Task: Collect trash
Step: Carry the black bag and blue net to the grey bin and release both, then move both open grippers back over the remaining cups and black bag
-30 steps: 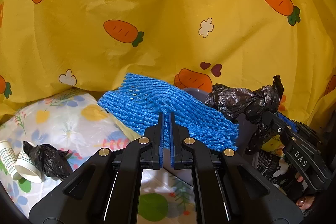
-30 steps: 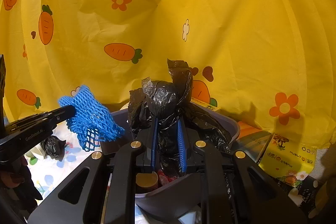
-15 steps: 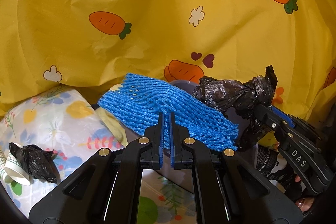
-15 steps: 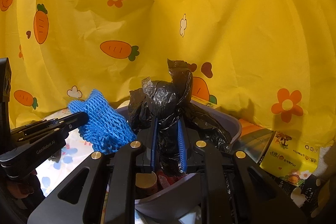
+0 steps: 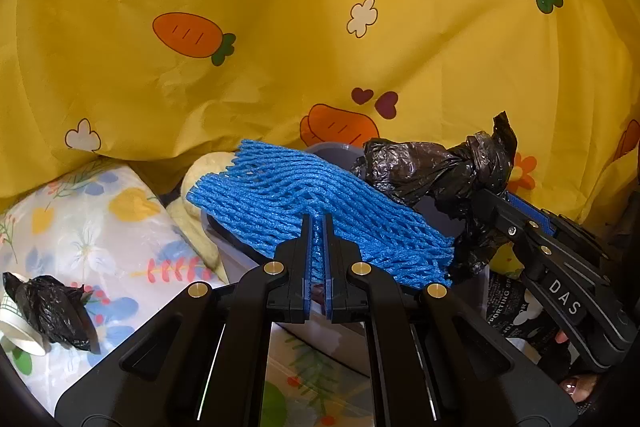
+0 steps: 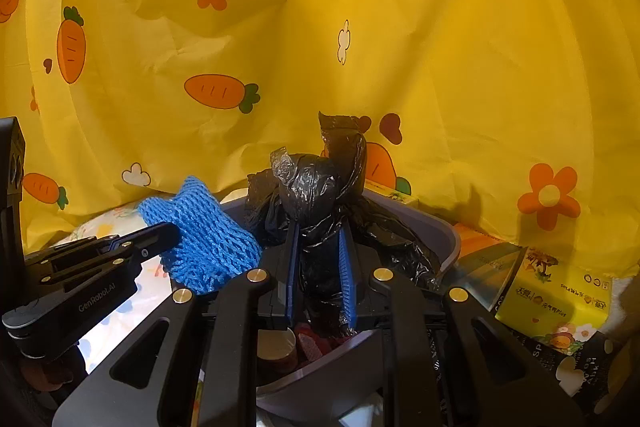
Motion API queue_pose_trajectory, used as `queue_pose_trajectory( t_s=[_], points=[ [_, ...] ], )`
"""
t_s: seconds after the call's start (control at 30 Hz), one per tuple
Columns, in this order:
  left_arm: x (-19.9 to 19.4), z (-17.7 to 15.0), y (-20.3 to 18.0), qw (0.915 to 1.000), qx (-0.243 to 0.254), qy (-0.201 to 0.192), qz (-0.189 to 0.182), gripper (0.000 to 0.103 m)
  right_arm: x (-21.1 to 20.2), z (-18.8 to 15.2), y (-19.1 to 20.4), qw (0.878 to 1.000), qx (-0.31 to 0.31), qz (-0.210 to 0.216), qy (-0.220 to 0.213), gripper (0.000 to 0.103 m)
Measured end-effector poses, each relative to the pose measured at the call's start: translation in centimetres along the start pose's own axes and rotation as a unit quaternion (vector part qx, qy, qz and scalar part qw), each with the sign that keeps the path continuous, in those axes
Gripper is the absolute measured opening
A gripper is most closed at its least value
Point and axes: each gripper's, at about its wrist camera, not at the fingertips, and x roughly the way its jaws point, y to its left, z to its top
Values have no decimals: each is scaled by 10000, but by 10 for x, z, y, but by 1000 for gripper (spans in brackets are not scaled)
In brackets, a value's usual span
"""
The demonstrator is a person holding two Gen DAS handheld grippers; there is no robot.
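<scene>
The left gripper [image 5: 317,227] is pinched tight on the blue foam net [image 5: 320,211] just over the grey bin's [image 6: 448,239] near rim, so we should carry it further above the bin before letting go.

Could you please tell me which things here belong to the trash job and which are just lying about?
In the job:
blue foam net
black bag
bin
small black bag
paper cup

Lying about:
carrot cloth
yellow packet
</scene>
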Motion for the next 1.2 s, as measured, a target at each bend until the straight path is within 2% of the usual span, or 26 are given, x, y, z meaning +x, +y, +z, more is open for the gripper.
queue_pose_trajectory(
  t_s=[0.4,0.5,0.6,0.63,0.67,0.77,0.83,0.87,0.93,1.03,1.2],
  points=[
    [11,-6,3,9997,-97,147,-162,5,7,-2,-2,10000,55,-37,70,20],
    [12,-7,4,9995,-146,144,-256,6,8,-1,-2,10000,56,-27,72,23],
    [12,-8,7,9991,-213,135,-347,17,8,-2,-2,9999,67,-31,70,33],
    [11,-9,9,9990,-250,116,-349,30,8,-2,-3,9999,82,-27,60,40],
    [9,-9,11,9990,-292,79,-331,51,8,-2,-3,9999,94,-31,50,43],
    [-2,-10,18,9988,-433,-102,-223,74,5,-2,-4,9999,115,-49,8,47],
    [-11,-11,22,9987,-462,-196,-58,85,2,-2,-4,9998,159,-65,-55,61],
    [-16,-11,24,9986,-468,-261,44,89,0,-2,-4,9998,180,-70,-93,64],
    [-27,-13,29,9978,-498,-364,225,93,-3,-2,-3,9996,227,-80,-167,76],
    [-43,-16,37,9960,-581,-450,500,97,-8,-2,1,9994,257,-64,-204,84],
    [-66,-24,52,9923,-712,-504,882,97,-15,-3,15,9997,152,38,-174,88]
  ],
)
